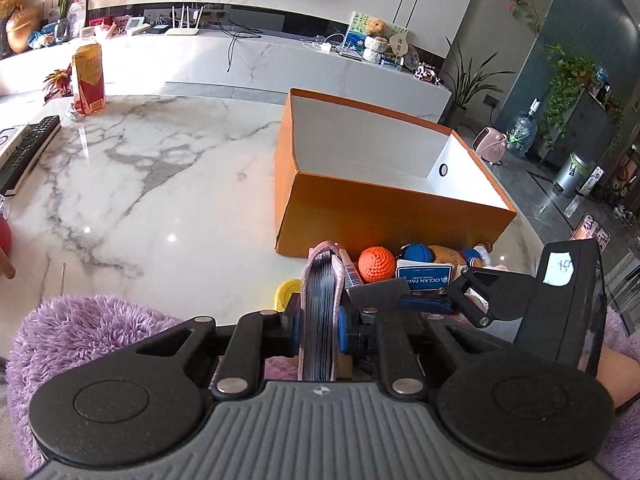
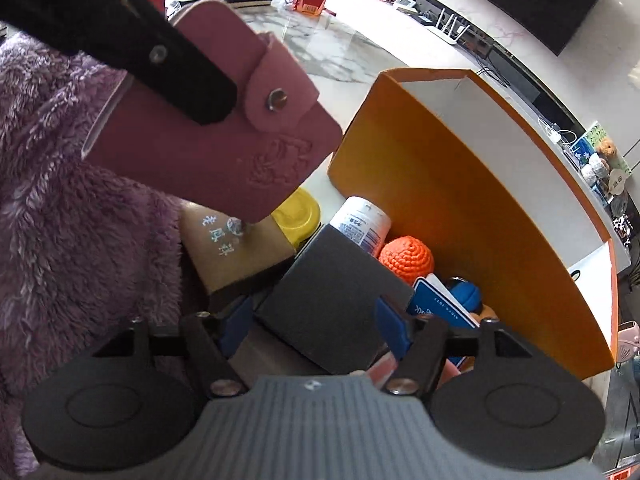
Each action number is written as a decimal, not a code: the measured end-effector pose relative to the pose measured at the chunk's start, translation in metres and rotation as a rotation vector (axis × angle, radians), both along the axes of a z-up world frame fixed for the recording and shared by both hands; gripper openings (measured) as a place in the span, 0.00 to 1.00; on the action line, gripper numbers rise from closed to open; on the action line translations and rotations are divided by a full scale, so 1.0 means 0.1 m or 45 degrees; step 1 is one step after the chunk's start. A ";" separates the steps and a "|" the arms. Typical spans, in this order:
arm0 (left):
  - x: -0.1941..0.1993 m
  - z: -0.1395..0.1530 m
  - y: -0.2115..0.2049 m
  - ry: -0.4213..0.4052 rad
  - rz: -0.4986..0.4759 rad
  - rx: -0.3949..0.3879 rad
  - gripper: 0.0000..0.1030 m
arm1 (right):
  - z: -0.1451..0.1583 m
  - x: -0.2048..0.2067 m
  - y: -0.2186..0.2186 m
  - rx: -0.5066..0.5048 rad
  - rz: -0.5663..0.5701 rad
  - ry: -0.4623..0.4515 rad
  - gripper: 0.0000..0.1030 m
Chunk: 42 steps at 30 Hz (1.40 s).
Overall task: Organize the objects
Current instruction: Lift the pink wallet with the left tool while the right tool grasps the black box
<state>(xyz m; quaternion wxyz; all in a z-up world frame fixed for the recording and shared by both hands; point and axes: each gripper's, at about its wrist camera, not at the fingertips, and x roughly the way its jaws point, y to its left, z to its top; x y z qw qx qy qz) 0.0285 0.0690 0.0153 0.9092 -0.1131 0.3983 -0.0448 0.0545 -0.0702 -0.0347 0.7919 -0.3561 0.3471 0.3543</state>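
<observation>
1. Pink card wallet (image 2: 212, 120) is clamped in the left gripper (image 1: 320, 300), edge-on between the closed fingers. Its long axis runs along the fingers, and the free end sticks out past the tips.
2. Key relation: the orange box (image 1: 384, 208) is ahead of the left gripper and slightly to its right, open side up, near. My read is a forward carry over the near wall, then release.
3. The left gripper is the nearer one to use since it already holds the wallet. The right gripper (image 2: 320, 320) is just beside it on the right with its jaws wide apart. A dark grey block (image 2: 332, 304) sits between its fingers, but I can't tell whether the pads touch it.
4. Wallet look: matte pink leather, snap flap with a metal stud, embossed logo on the face, and a stack of dark card sleeves visible at the open edge. It's thin and flat, so it should drop in easily.
5. Below and ahead of both grippers, in front of the box's near wall, is a clutter pile: orange crochet ball (image 1: 376, 264), blue Ocean Park card (image 1: 424, 278), white tube (image 2: 360, 224), yellow lid (image 2: 298, 210) and brown box (image 2: 236, 248).
6. All of this sits on the marble table (image 1: 160, 184). A fuzzy purple sleeve (image 2: 60, 200) is behind the left gripper.
</observation>
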 end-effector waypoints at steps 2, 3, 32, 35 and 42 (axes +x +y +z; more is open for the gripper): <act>0.00 0.00 0.02 -0.002 0.013 -0.006 0.19 | -0.06 0.04 0.04 -0.021 0.009 -0.011 0.78; 0.00 0.01 0.04 -0.005 0.018 -0.011 0.19 | -0.09 0.05 0.05 -0.034 0.013 -0.025 0.81; -0.08 0.33 -0.04 -0.110 0.037 0.034 0.19 | 0.66 0.30 -0.39 0.277 -0.164 -0.063 0.34; 0.00 0.47 -0.05 -0.140 0.024 0.029 0.19 | 0.94 0.37 -0.46 0.365 -0.182 -0.031 0.34; 0.27 0.81 -0.10 -0.235 -0.009 0.055 0.19 | 1.56 0.59 -0.58 0.482 -0.209 -0.077 0.34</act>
